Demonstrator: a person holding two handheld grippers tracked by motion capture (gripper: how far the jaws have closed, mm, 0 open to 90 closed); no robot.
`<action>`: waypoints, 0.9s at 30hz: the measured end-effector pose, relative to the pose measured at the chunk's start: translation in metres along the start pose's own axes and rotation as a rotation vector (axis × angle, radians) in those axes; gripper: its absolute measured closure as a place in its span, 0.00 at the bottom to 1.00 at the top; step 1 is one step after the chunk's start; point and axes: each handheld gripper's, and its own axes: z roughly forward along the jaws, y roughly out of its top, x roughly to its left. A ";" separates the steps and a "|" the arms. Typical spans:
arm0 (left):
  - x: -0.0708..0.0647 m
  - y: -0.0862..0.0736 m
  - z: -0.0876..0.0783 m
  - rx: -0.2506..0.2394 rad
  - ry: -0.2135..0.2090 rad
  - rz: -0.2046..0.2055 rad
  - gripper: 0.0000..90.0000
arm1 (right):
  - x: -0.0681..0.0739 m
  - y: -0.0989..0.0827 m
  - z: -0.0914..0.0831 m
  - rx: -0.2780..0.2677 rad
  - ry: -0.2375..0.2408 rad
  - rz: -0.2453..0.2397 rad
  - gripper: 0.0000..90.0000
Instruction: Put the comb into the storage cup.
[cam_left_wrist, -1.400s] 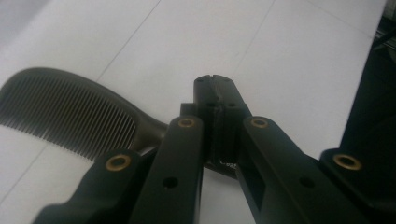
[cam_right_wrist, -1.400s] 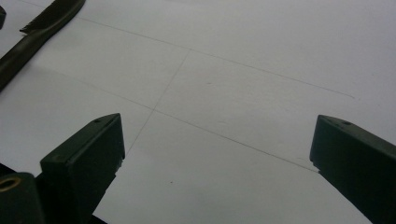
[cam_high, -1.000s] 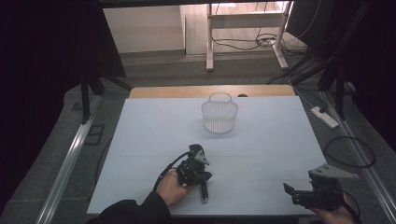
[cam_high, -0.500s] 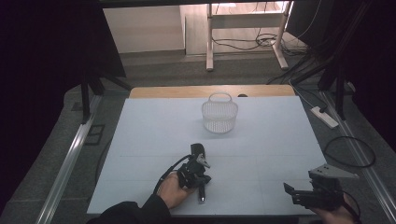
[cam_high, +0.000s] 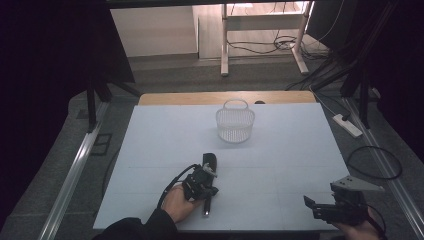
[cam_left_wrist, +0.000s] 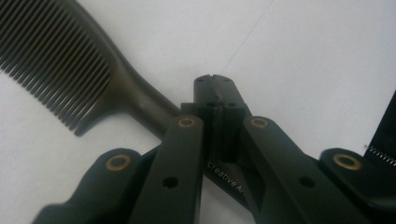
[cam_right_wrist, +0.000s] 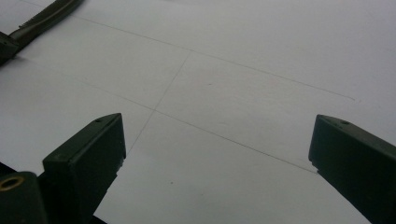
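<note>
Comb: dark, matte, fine close-set teeth, tapering to a narrow handle. It lies flat on the white surface, near my front edge. My left gripper has its fingers pinching the handle. White lettering reads "Creative A…", the rest hidden. My right gripper: fingers spread wide, nothing between.

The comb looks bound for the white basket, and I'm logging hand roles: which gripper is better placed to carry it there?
Left. The left gripper is already shut on the comb at its handle. The right gripper sits open at the table's near right corner, farther from the basket.
</note>
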 end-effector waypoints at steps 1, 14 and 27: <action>0.001 -0.002 -0.001 0.004 0.003 -0.002 0.99 | 0.000 0.000 0.000 0.000 0.000 0.000 0.05; 0.018 -0.015 -0.018 0.006 0.009 -0.055 0.99 | 0.000 0.001 0.001 0.002 0.001 -0.002 0.05; 0.005 -0.019 -0.006 0.083 0.015 -0.024 0.99 | 0.000 0.001 0.001 0.001 0.001 -0.001 0.05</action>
